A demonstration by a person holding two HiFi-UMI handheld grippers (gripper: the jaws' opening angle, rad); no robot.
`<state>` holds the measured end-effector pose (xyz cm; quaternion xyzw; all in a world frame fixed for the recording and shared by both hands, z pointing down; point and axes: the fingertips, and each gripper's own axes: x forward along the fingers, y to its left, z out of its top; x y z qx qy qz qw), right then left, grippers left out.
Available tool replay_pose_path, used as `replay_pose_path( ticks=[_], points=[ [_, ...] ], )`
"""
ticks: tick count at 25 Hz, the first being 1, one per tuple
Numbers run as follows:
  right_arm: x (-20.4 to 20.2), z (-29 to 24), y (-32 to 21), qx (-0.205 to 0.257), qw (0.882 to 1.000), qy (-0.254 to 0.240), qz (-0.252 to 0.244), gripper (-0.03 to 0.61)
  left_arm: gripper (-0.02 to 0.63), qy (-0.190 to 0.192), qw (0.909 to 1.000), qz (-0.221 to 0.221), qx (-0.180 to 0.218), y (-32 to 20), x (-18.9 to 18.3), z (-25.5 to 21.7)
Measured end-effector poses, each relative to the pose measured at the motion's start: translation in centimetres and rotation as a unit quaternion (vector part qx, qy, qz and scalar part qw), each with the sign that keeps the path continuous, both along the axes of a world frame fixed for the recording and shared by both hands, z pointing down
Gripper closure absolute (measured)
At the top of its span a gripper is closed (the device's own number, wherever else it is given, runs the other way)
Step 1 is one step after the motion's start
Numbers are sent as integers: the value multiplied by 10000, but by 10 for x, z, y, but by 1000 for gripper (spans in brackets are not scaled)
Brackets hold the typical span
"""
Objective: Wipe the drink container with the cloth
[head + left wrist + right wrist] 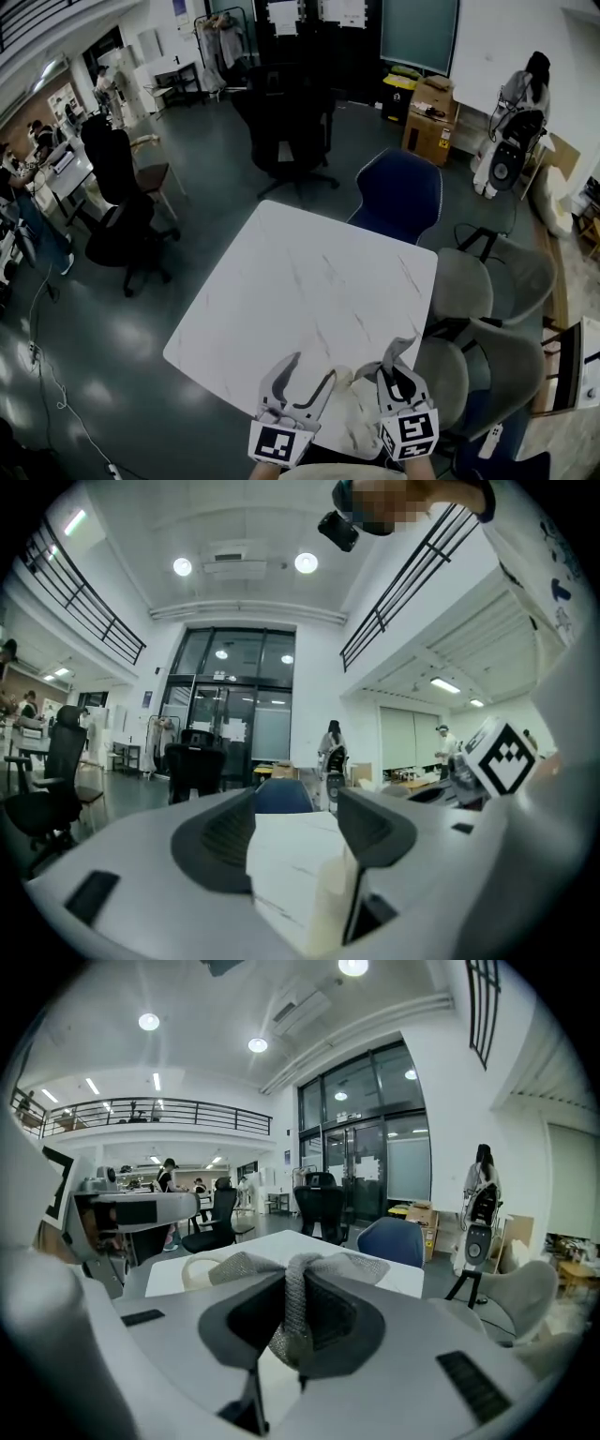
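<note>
Right gripper [298, 1297] pinching grey cloth [367, 1266]. Left gripper [295, 822] spread. Pale drink container [330, 897] beside its jaw at near table [309, 281] edge, probably ungripped. Steady container first, then wipe with light strokes.

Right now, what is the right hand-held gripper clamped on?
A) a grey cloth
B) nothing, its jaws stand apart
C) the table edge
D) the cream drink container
A: in the right gripper view the right hand-held gripper has its jaws closed on a bunched grey cloth, whose ends fan out to either side above them.
</note>
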<state>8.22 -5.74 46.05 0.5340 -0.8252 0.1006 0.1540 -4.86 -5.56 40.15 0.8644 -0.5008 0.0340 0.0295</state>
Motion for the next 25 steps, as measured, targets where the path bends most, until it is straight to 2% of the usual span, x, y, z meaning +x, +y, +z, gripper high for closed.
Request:
replay_pose_path(
  ticks=[4, 9, 15, 25],
  points=[
    [2, -7, -1, 127, 9999, -32, 87, 522, 350, 8, 9998, -190, -73, 1, -1, 3],
    [5, -10, -1, 159, 9996, -153, 189, 522, 396, -55, 9990, -442, -106, 1, -3, 7],
    [7, -11, 2, 159, 9994, -177, 257, 522, 492, -68, 9974, -702, -125, 5, -6, 6],
    [7, -9, 5, 148, 9994, -145, 262, 522, 549, -5, 9977, -654, -169, 11, 0, 7]
  ],
)
